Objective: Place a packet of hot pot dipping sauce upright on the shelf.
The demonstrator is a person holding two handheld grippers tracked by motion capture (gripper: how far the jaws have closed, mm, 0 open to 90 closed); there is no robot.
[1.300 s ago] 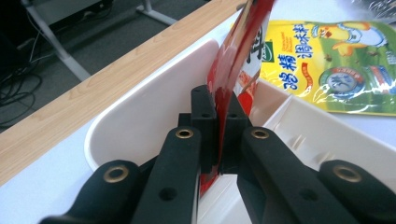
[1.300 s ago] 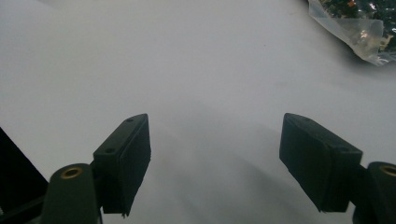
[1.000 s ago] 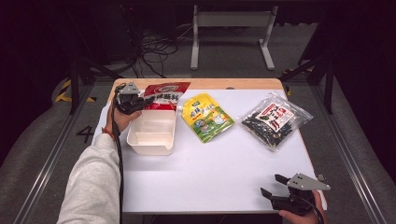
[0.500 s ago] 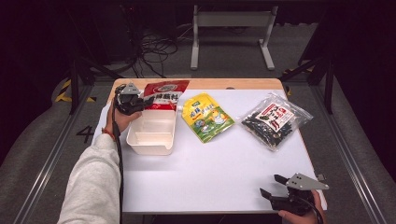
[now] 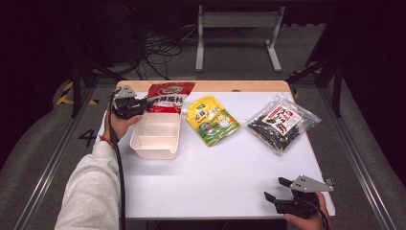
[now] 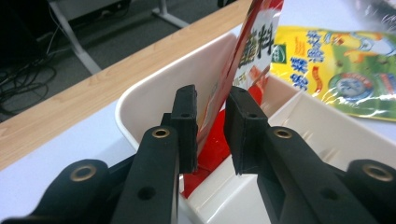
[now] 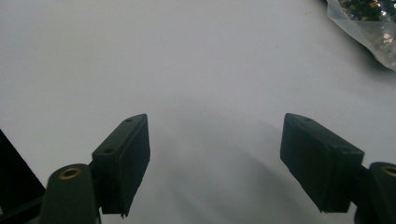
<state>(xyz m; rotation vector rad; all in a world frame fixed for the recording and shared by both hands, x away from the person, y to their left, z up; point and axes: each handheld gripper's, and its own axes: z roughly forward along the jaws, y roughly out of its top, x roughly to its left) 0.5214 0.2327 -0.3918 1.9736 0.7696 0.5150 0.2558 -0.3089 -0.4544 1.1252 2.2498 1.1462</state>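
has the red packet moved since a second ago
No. In the high view the red packet lies at the white tub's far rim, as before. The left gripper's jaws have just been opening, with the packet between them.

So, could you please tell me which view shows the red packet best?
The high view: the red packet shows whole, at the white tray's far end. The left gripper view shows a close part between the left tongs; the right gripper view faces the table.

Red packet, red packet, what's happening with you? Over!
Left hand-held gripper jaws just opening, red packet between them, its corner in the white tub. Right hand-held gripper open, idle on table. Nothing blocking.
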